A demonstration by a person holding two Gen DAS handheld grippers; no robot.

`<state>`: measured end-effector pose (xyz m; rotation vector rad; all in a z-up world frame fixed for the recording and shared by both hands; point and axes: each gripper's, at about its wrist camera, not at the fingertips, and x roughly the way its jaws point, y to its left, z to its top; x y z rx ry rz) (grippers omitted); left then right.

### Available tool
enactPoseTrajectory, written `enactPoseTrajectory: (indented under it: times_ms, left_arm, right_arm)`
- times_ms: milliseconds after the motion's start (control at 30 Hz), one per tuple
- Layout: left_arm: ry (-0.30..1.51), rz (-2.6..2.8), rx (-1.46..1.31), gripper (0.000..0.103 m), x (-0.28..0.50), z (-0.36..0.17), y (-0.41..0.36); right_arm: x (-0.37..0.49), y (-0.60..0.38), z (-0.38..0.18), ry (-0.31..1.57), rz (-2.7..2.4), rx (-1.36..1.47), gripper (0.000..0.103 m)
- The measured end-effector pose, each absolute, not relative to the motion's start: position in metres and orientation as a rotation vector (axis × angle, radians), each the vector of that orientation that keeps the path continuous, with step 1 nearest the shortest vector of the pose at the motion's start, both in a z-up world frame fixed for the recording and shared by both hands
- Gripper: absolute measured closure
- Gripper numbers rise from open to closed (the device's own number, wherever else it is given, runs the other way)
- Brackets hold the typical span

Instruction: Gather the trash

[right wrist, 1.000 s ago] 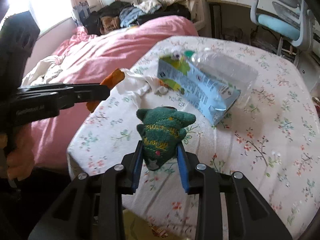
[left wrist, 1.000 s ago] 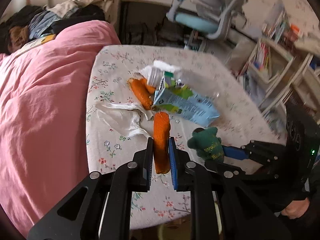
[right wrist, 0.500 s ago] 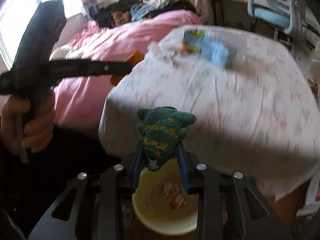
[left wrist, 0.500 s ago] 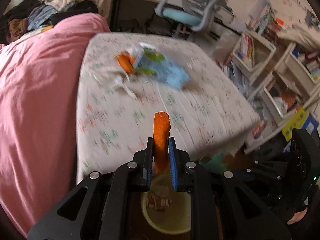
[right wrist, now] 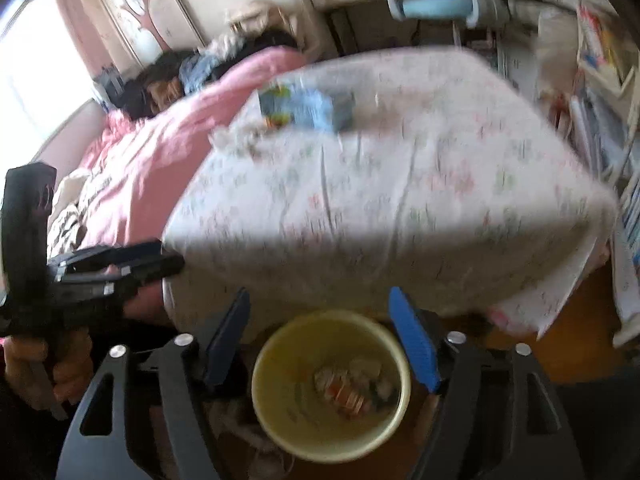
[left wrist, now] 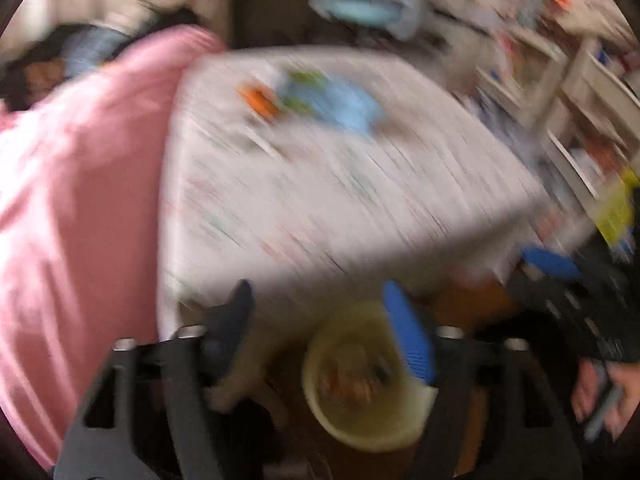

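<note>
Your left gripper (left wrist: 320, 328) has just sprung open — its blue pads stand wide apart at the bottom of the frame with nothing between them. Your right gripper (right wrist: 320, 332) has done the same, jaws apart and empty. Both hang over the pale yellow bin (right wrist: 332, 384), which sits low in the centre of each view, below the near edge of the table (right wrist: 400, 208) with its flowered cloth. Inside the bin lies a small heap of scraps, too blurred to name. More trash waits on the table's far side, toward the upper middle of the frame: a light blue carton (right wrist: 308, 108) with an orange piece (left wrist: 260, 100) just beside it. The pink bedding (left wrist: 80, 184) fills the left of the frame — the left-wrist view is badly smeared.
</note>
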<state>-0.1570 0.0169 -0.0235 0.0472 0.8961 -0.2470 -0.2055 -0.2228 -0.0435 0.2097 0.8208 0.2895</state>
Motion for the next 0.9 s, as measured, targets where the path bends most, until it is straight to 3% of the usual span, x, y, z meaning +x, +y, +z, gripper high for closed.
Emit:
enactPoseTrajectory:
  times_ms: [200, 300, 600, 900]
  left_arm:
    - [0.676, -0.063, -0.022, 0.011, -0.113, 0.028, 0.037]
    - [0.606, -0.016, -0.033, 0.007, -0.089, 0.045, 0.041]
    - [0.542, 0.042, -0.002, 0.007, -0.021, 0.059, 0.040]
    - [0.609, 0.118, -0.052, 0.007, 0.004, 0.046, 0.056]
  right_arm:
    - [-0.168, -0.204, 0.003, 0.615, 0.285, 0.094, 0.015]
    - [-0.139, -0.199, 0.020, 0.526, 0.266, 0.055, 0.009]
    - [-0.075, -0.193, 0.026, 0.458, 0.219, 0.058, 0.008]
    - [-0.074, -0.191, 0.030, 0.472, 0.228, 0.095, 0.008]
